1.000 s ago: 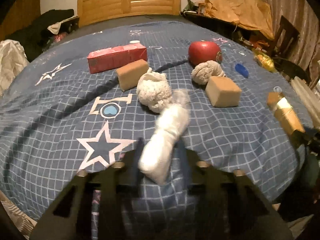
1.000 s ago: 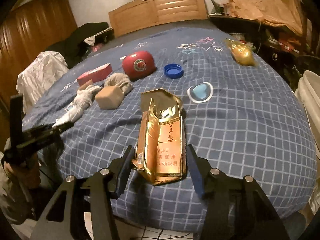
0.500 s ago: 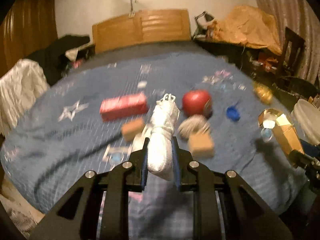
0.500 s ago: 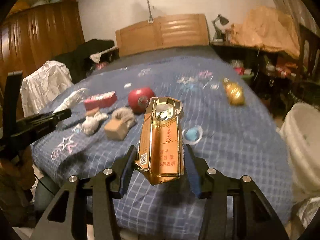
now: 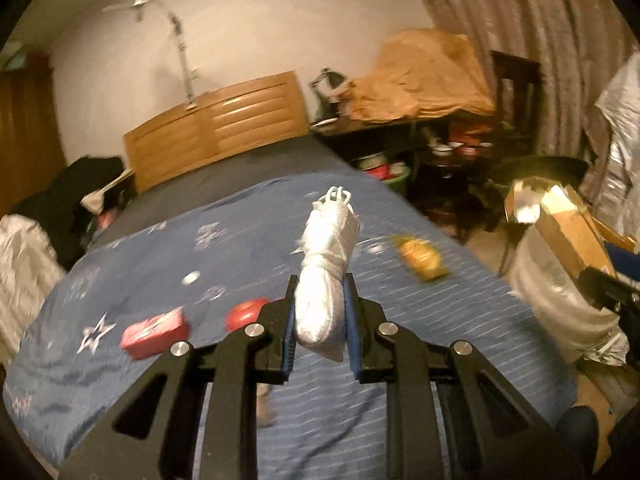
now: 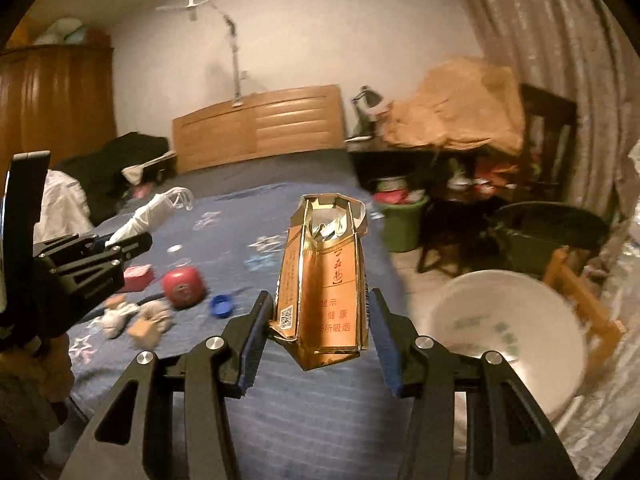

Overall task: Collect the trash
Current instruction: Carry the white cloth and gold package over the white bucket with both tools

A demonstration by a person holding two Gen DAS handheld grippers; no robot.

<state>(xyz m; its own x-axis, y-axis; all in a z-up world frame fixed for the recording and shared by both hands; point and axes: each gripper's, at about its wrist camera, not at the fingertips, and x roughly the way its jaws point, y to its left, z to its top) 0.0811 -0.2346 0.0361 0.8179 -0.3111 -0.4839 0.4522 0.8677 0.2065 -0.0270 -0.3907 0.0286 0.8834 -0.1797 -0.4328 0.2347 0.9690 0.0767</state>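
Wrapper (image 5: 324,280) clamped in left hand-held gripper (image 5: 320,320)

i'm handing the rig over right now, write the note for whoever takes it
Left gripper: shut on a knotted white bag, held above the bed.
Right gripper: shut on an opened gold carton, also in the air, beside the white bin.
Done: both pieces picked up.
Left: drop both, then the paper wads, blue cap and yellow wrapper on the bed.

Motion-blurred red box (image 5: 154,333)
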